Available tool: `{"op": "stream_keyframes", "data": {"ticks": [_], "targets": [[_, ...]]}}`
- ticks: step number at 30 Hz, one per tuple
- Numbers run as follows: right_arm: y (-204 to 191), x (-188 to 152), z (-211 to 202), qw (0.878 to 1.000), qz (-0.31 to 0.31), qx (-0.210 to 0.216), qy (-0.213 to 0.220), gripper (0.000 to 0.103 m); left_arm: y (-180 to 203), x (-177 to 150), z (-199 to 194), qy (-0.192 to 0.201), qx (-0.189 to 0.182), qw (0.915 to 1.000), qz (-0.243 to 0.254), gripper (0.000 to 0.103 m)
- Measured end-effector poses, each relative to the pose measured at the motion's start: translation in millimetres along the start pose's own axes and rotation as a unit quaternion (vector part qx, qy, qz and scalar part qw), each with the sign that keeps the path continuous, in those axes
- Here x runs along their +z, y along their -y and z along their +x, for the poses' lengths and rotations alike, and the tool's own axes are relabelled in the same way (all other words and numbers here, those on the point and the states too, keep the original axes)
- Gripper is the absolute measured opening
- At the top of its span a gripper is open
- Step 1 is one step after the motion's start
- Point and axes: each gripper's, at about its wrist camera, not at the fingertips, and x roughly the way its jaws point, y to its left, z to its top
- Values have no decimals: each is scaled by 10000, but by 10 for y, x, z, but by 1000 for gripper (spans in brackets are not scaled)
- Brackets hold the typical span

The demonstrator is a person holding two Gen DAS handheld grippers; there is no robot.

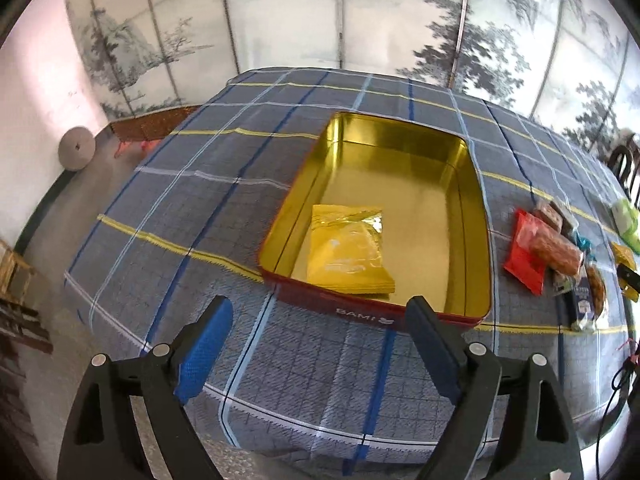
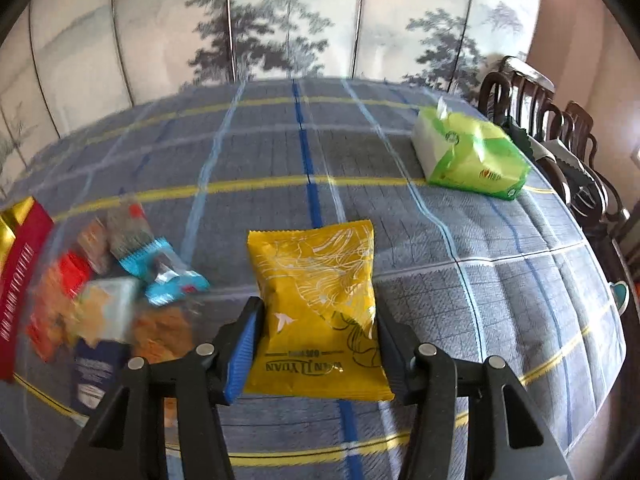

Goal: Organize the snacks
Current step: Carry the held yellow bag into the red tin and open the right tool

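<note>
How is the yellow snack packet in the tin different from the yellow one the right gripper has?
The packet in the tin lies flat on the gold floor of the red tin, touched by no gripper. The held packet is clamped between the right gripper fingers, outside the tin. The tin one shows a plain side; the held one shows white line art. Both are yellow sealed pouches.

The tin (image 1: pixel 472 208) stands mid-table, its far half bare beyond one yellow packet (image 1: pixel 352 256). A snack heap (image 1: pixel 552 256) crowds the table's (image 2: pixel 500 288) near edge beside it; the tissue pack (image 2: pixel 468 156) blocks the far right corner. Between them, open cloth.
</note>
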Motion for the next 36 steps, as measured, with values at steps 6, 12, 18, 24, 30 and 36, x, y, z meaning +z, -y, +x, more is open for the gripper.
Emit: {"op": "stream_keyframes", "data": {"ticks": [6, 12, 18, 24, 30, 36], "targets": [[-428, 99, -384, 9985, -61, 471, 281, 55, -68, -27, 20, -57, 48, 9999, -127, 86], [-1164, 62, -561, 9919, -553, 1114, 250, 55, -116, -71, 61, -172, 50, 9997, -157, 87], [-1813, -54, -594, 9831, -1085, 1467, 139, 55, -210, -102, 68, -238, 70, 9993, -266, 89], [-2199, -155, -671, 9750, -1353, 1765, 37, 55, -320, -104, 75, -269, 126, 9988, -386, 91], [-2542, -181, -744, 9663, -1548, 2055, -39, 55, -483, -66, 55, -236, 211, 9977, -603, 91], [-2852, -214, -801, 9591, -1787, 2197, 2, 55, -682, -41, 9, -184, 292, 9955, -888, 93]]}}
